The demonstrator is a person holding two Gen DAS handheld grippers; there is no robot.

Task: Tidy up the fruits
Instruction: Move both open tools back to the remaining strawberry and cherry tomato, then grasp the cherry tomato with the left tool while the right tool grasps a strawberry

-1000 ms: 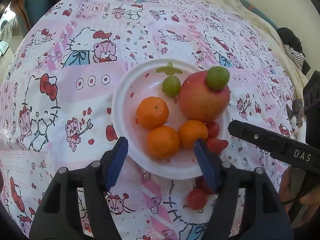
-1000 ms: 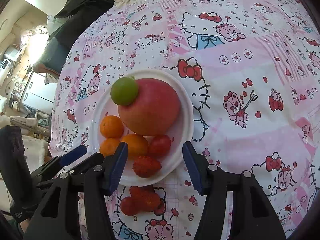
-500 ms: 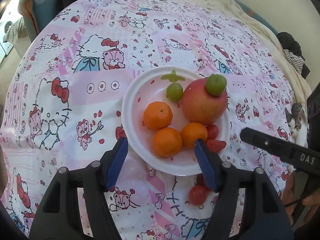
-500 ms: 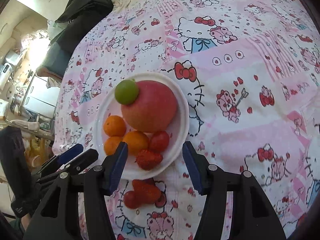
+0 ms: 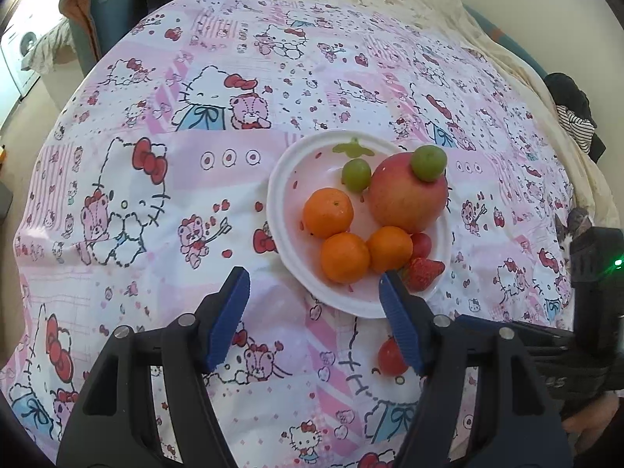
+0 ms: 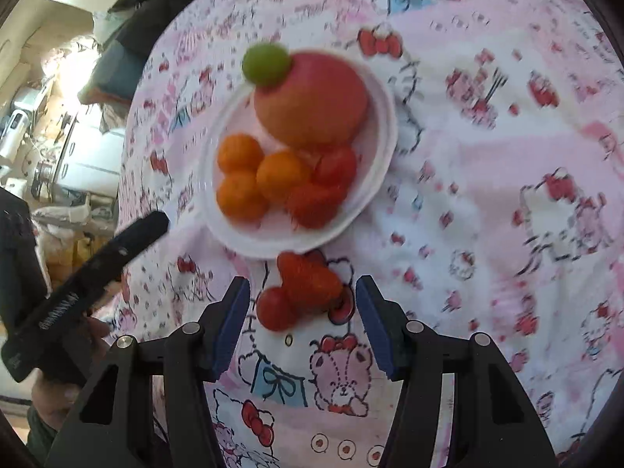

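Your right gripper (image 6: 302, 306) is spread wide and grips nothing, its blue pads flanking a loose strawberry (image 6: 310, 279) and a cherry tomato (image 6: 275, 309) that lie on the cloth (image 6: 487, 179) just near of the white plate (image 6: 384, 117). Your left gripper (image 5: 314, 318) is equally wide and empty, hovering at the plate's near-left rim. The plate carries an apple (image 5: 407, 197), three mandarins (image 5: 328, 213), two green grapes (image 5: 429, 163), a tomato and a strawberry.

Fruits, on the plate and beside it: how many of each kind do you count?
Mandarins: 3
Apple: 1
Green grapes: 2
Cherry tomatoes: 2
Strawberries: 2
Total: 10
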